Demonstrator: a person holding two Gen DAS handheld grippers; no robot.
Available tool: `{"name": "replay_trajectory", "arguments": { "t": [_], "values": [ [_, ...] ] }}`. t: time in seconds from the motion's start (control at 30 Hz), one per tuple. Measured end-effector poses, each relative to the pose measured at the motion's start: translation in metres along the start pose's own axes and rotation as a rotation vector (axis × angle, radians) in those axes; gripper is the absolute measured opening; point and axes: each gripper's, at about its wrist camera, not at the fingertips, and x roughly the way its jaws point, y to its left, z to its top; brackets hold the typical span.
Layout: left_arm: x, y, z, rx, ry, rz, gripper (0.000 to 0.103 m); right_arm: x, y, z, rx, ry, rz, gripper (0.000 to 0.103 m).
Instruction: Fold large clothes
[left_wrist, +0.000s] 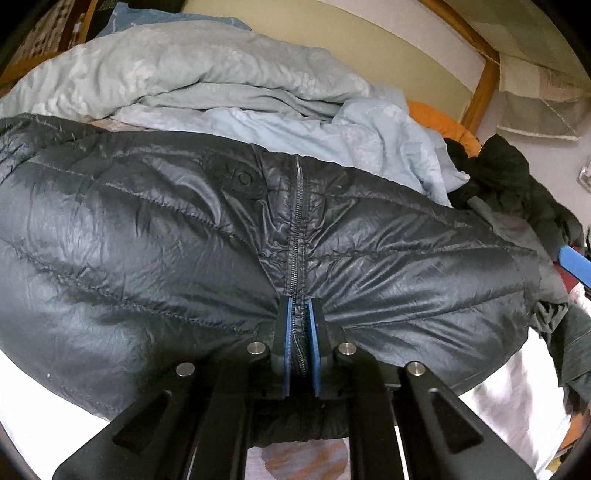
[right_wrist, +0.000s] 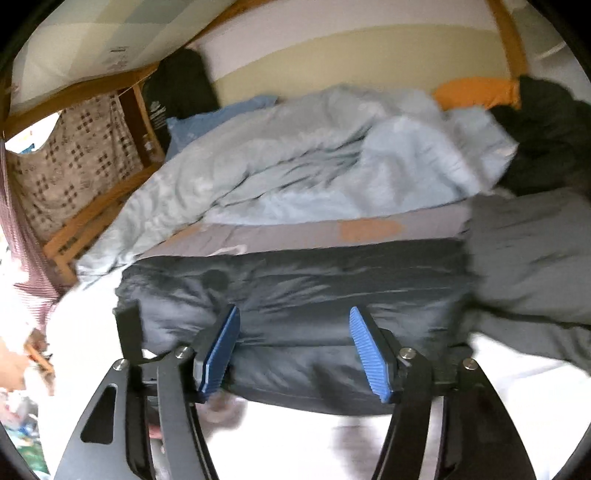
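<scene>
1. The dark puffer jacket (left_wrist: 155, 236) fills the middle of the left wrist view and lies across the lower centre of the right wrist view, on the white sheet of the bed (right_wrist: 295, 435). Its zipper (left_wrist: 297, 229) runs up the middle of the left view. Keep that line as your fold reference.
2. Your left hand-held gripper (left_wrist: 300, 332) is pressed together on the near hem right at the zipper, at the bottom centre of that view. Hold that pinch firm; the shiny shell looks slippery and I judge it could slide out under a sideways tug.
3. Your right hand-held gripper (right_wrist: 293, 350) stands spread at the lower centre of its view, with the jacket's near edge between the blue pads (right_wrist: 371, 354). The picture is blurred, but the pads do not appear to press the cloth. Push a little deeper before you close, so you catch the whole padded edge and not only the top skin.
4. Then lift both edges evenly and keep the hem taut between the 2 grips.
5. The crumpled pale blue duvet (right_wrist: 295, 166) sits just behind the jacket, in the upper middle of both views, and another dark garment (right_wrist: 546, 140) lies at the right. Fold short of them so nothing gets dragged in.
</scene>
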Motion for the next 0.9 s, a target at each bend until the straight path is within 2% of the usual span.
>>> {"name": "replay_trajectory", "arguments": {
  "t": [0.07,0.17,0.2,0.23,0.3,0.37,0.43,0.57,0.67,0.9],
  "values": [
    [0.000,0.001,0.000,-0.006,-0.001,-0.008,0.010,0.015,0.012,0.012,0.011,0.038,0.022,0.064],
    [-0.003,0.005,-0.001,-0.023,-0.016,-0.008,0.009,0.049,0.034,0.037,0.005,0.150,0.003,0.064],
    [-0.004,0.008,-0.002,-0.037,-0.019,0.001,0.004,0.061,0.041,0.045,0.006,0.181,-0.001,0.063],
    [-0.004,0.012,-0.002,-0.058,-0.020,-0.007,0.004,0.074,0.047,0.052,0.023,0.213,-0.004,0.063],
    [-0.004,0.016,-0.002,-0.081,-0.019,-0.034,0.004,0.110,0.057,0.066,0.107,0.313,-0.007,0.055],
    [-0.005,0.016,-0.003,-0.082,-0.022,-0.040,0.004,0.138,0.068,0.069,0.112,0.361,-0.025,0.049],
    [-0.006,0.017,-0.003,-0.090,-0.024,-0.050,0.004,0.172,0.077,0.068,0.087,0.410,-0.101,0.047],
    [-0.006,0.023,-0.004,-0.117,-0.019,-0.080,0.004,0.223,0.081,0.061,0.095,0.510,-0.142,0.039],
    [-0.006,0.023,-0.004,-0.121,-0.014,-0.094,0.004,0.242,0.076,0.060,0.099,0.522,-0.183,0.033],
    [-0.004,0.024,-0.003,-0.127,-0.002,-0.091,0.004,0.278,0.055,0.040,0.130,0.564,-0.167,0.027]
  ]
}}
